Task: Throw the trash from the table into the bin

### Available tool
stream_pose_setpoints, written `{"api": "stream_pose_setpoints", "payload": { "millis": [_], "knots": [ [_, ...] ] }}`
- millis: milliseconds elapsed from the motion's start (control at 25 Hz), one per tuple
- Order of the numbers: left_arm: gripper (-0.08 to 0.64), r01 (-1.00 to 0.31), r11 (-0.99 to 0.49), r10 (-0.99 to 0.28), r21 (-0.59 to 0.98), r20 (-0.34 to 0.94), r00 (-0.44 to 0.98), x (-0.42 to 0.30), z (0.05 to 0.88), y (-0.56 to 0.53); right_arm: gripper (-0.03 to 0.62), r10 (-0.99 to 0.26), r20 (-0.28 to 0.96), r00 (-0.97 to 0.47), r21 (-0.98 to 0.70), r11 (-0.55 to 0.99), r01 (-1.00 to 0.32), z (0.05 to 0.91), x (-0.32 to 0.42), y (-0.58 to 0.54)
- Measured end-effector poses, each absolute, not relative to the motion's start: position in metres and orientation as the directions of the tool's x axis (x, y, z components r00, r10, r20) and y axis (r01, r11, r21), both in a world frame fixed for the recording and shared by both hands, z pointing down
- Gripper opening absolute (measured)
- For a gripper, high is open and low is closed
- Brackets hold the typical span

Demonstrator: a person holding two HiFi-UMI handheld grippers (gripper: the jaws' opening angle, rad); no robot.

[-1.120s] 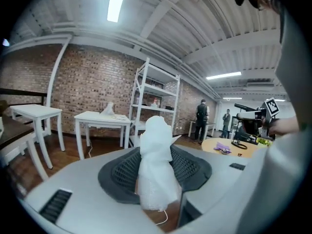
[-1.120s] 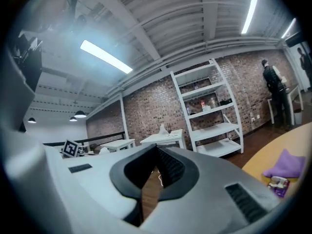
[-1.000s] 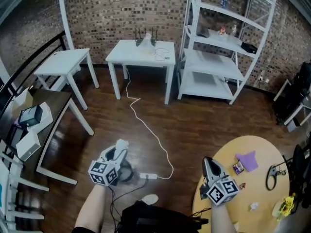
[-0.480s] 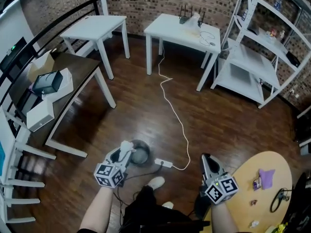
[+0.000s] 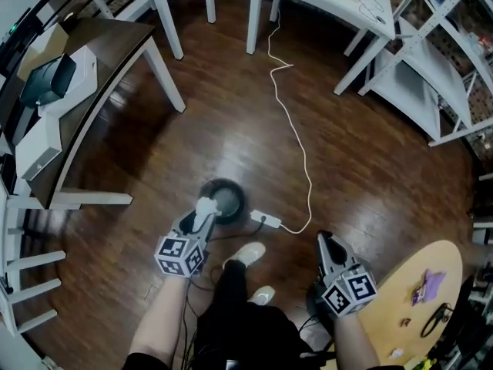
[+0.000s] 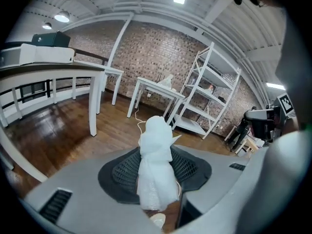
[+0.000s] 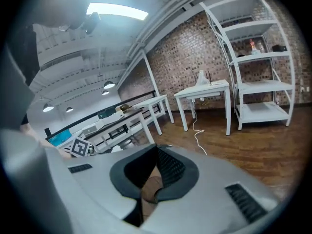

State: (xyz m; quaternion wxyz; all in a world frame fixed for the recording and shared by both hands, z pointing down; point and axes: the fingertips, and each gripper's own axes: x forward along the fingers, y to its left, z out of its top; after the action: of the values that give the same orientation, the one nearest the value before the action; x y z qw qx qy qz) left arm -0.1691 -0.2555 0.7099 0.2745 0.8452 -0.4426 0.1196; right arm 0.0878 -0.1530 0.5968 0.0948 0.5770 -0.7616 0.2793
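Observation:
My left gripper [image 5: 202,213] is shut on a crumpled white wad of paper [image 5: 206,205], which stands up between the pads [image 6: 156,169] in the left gripper view. It hangs at the near rim of a dark round bin [image 5: 234,188] on the wood floor. My right gripper [image 5: 323,242] is lower right, shut, with nothing between its jaws [image 7: 157,148]. The round yellow table [image 5: 443,262] shows in the bottom right corner, with a purple scrap [image 5: 428,284] and small bits of trash on it.
A white power strip [image 5: 266,220] and its white cable [image 5: 296,133] lie just right of the bin. A dark-topped desk [image 5: 108,48] with boxes stands at left, white tables at top, a white shelf unit [image 5: 431,79] at upper right. The person's shoes [image 5: 248,254] are below the bin.
The head view has tipped down toward the floor. Both grippers have come lower, and the left one with the white wad has reached the bin's near rim. The yellow table has slid to the corner.

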Motion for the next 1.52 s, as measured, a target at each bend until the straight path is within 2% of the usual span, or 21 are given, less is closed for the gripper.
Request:
{"api": "stream_pose_setpoints", "payload": {
  "millis": [240, 440, 720, 840, 920, 1000, 1080, 1400, 1480, 1520],
  "knots": [
    [0.175, -0.843, -0.391, -0.651, 0.370, 0.537, 0.537, -0.177, 0.766, -0.248, 0.005, -0.759, 0.545, -0.358, -0.334, 0.195, -0.922, 0.653, 0.065, -0.166],
    [0.176, -0.849, -0.359, -0.638, 0.388, 0.562, 0.527, -0.174, 0.801, -0.254, 0.005, -0.723, 0.580, -0.376, -0.341, 0.204, -0.918, 0.693, 0.043, -0.177],
    [0.183, -0.839, -0.370, -0.615, 0.400, 0.571, 0.544, -0.165, 0.837, -0.266, 0.005, -0.671, 0.599, -0.437, -0.393, 0.230, -0.891, 0.737, 0.015, -0.180],
    [0.192, -0.844, -0.418, -0.593, 0.336, 0.603, 0.534, -0.154, 0.853, -0.271, 0.005, -0.648, 0.602, -0.467, -0.431, 0.229, -0.873, 0.749, 0.011, -0.170],
    [0.220, -0.860, -0.406, -0.608, 0.309, 0.612, 0.506, -0.154, 0.859, -0.276, 0.005, -0.626, 0.609, -0.486, -0.440, 0.243, -0.864, 0.754, 0.008, -0.162],
    [0.284, -0.874, -0.376, -0.624, 0.307, 0.613, 0.484, -0.158, 0.862, -0.280, 0.005, -0.615, 0.615, -0.493, -0.441, 0.250, -0.862, 0.756, 0.009, -0.157],
    [0.293, -0.881, -0.358, -0.629, 0.309, 0.617, 0.472, -0.161, 0.865, -0.280, 0.005, -0.615, 0.617, -0.490, -0.442, 0.244, -0.863, 0.756, 0.013, -0.156],
    [0.288, -0.877, -0.355, -0.645, 0.324, 0.594, 0.480, -0.166, 0.843, -0.273, 0.005, -0.658, 0.596, -0.459, -0.421, 0.230, -0.877, 0.740, 0.029, -0.160],
    [0.275, -0.869, -0.377, -0.646, 0.320, 0.581, 0.494, -0.164, 0.828, -0.270, 0.005, -0.672, 0.584, -0.455, -0.417, 0.232, -0.879, 0.729, 0.029, -0.161],
    [0.239, -0.864, -0.393, -0.648, 0.316, 0.572, 0.504, -0.162, 0.819, -0.269, 0.005, -0.680, 0.576, -0.453, -0.414, 0.235, -0.879, 0.723, 0.029, -0.161]
  ]
}}
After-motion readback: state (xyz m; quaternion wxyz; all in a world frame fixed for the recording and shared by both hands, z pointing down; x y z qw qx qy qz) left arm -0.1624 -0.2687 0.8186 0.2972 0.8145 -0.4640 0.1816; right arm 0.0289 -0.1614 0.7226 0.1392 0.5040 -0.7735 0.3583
